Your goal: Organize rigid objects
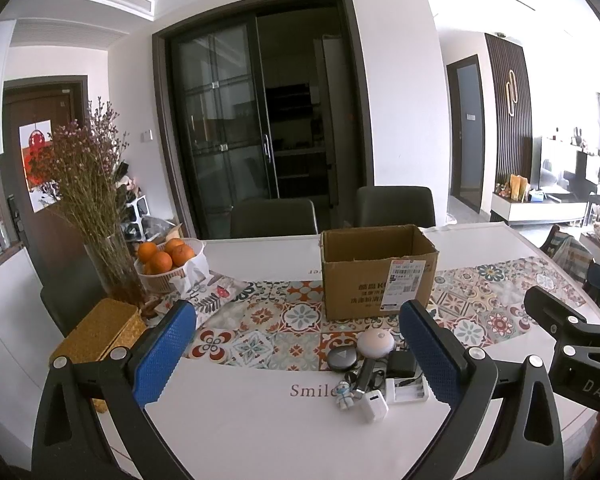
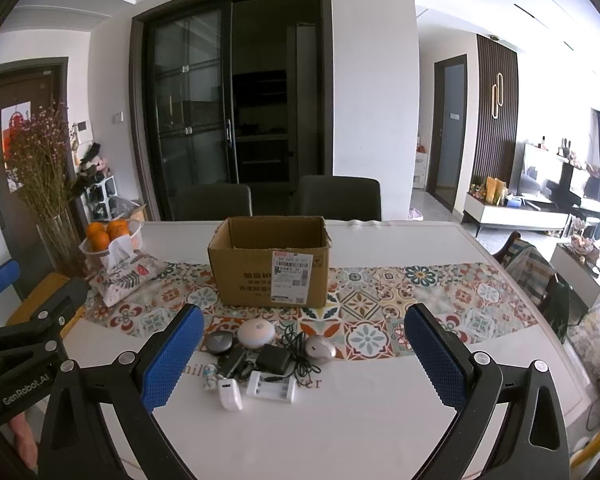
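An open cardboard box (image 2: 269,268) stands on the patterned runner; it also shows in the left wrist view (image 1: 378,270). In front of it lies a cluster of small items: a white round device (image 2: 256,332), a black round puck (image 2: 219,342), a black adapter with cable (image 2: 274,359), a grey mouse (image 2: 320,347), a white battery charger (image 2: 271,386), a white plug (image 2: 230,394) and a small figurine (image 2: 210,374). My right gripper (image 2: 304,354) is open above the table's near side, facing the cluster. My left gripper (image 1: 300,354) is open to the left of the cluster (image 1: 374,368).
A basket of oranges (image 1: 170,264), a vase of dried flowers (image 1: 112,264), a tissue pouch (image 2: 126,276) and a woven yellow box (image 1: 98,330) stand at the left. Two dark chairs (image 2: 340,198) stand behind the white table (image 2: 340,420).
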Motion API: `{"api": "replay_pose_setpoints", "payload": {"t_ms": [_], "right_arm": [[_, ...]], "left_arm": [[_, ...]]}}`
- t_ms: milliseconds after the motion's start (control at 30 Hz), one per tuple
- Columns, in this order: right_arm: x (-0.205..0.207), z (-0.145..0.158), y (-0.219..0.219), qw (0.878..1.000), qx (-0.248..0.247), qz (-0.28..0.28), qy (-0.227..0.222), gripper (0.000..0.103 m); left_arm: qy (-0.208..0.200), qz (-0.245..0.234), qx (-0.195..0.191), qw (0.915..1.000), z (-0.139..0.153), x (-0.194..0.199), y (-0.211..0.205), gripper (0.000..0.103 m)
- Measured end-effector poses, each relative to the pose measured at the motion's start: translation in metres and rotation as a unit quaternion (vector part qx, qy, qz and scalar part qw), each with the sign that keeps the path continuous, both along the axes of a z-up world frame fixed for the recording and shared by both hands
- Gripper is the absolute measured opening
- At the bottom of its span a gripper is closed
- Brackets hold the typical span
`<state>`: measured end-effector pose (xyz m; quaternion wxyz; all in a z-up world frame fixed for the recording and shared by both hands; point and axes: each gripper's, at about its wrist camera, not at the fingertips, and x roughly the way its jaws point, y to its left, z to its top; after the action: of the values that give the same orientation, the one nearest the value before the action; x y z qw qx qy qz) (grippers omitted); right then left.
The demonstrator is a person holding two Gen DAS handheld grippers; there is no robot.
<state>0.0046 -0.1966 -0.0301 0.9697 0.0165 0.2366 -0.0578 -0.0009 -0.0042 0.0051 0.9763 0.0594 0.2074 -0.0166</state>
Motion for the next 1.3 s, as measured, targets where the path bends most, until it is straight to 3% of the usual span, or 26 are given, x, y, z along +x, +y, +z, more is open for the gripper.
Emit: {"api": "replay_pose_setpoints", "payload": {"t_ms": [1300], "right_arm": [[0.003, 0.010, -0.003, 1.000, -0.002, 0.002, -0.006, 0.101]], "left_arm": [[-0.005, 0.001, -0.002, 1.0000, 0.006, 0.001, 0.000, 0.103]]}}
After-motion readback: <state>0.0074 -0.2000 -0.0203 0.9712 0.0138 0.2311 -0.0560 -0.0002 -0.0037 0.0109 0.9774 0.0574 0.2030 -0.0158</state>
